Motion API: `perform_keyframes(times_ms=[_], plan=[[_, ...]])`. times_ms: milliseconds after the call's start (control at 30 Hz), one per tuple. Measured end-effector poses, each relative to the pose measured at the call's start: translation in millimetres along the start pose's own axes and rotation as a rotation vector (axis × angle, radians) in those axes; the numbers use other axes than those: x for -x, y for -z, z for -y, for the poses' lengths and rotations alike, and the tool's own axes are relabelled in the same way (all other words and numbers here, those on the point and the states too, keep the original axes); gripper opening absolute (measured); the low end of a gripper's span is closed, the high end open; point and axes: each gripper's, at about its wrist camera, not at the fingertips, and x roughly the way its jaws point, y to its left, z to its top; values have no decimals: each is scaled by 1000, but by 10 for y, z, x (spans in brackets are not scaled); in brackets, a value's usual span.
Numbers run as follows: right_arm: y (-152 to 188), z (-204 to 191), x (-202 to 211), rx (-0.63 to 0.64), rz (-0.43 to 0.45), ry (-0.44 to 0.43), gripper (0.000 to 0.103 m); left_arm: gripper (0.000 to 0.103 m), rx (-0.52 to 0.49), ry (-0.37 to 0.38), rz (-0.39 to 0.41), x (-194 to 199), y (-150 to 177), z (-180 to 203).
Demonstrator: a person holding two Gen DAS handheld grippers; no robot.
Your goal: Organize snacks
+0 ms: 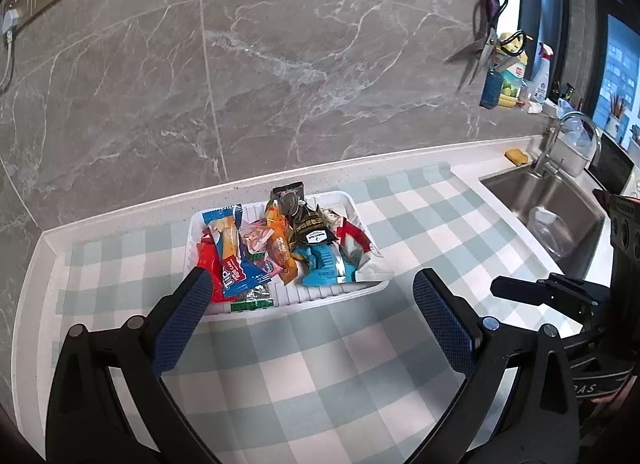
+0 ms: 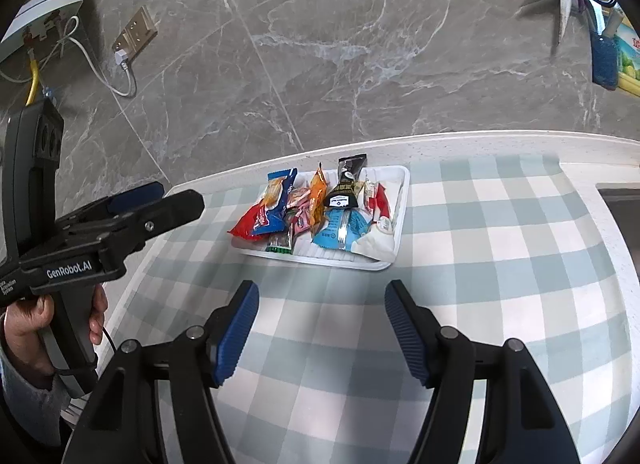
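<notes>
A white tray (image 1: 348, 199) near the back of the checked counter holds a heap of snack packets: red, blue, orange, pink, black and a light blue one (image 1: 324, 264). My left gripper (image 1: 310, 284) hovers over the tray's near edge, wide open with nothing between its fingers. The right wrist view shows the same tray (image 2: 404, 183) and the light blue packet (image 2: 340, 232) farther off. My right gripper (image 2: 320, 296) stands open and empty above the cloth in front of the tray. The left gripper (image 2: 160, 199), held by a hand, shows at the left of that view.
A steel sink (image 1: 560, 199) with a clear bowl (image 1: 552, 232) and a tap (image 1: 564, 135) lies right of the cloth. Scissors (image 1: 486, 43) hang on the marble wall, with bottles behind them. Sockets (image 2: 134, 33) and a cable sit on the wall at the left. The right gripper's body (image 1: 560, 296) stands at the right.
</notes>
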Motion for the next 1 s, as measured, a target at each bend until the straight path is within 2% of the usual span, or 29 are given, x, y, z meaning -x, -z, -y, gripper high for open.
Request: perform_keyframes(times_ms=[400, 1000], plan=[[46, -81, 225, 38, 40, 34, 71, 102, -30, 7, 19, 142, 3, 136], [61, -136, 333, 63, 56, 41, 71, 102, -40, 5, 24, 173, 20, 160]])
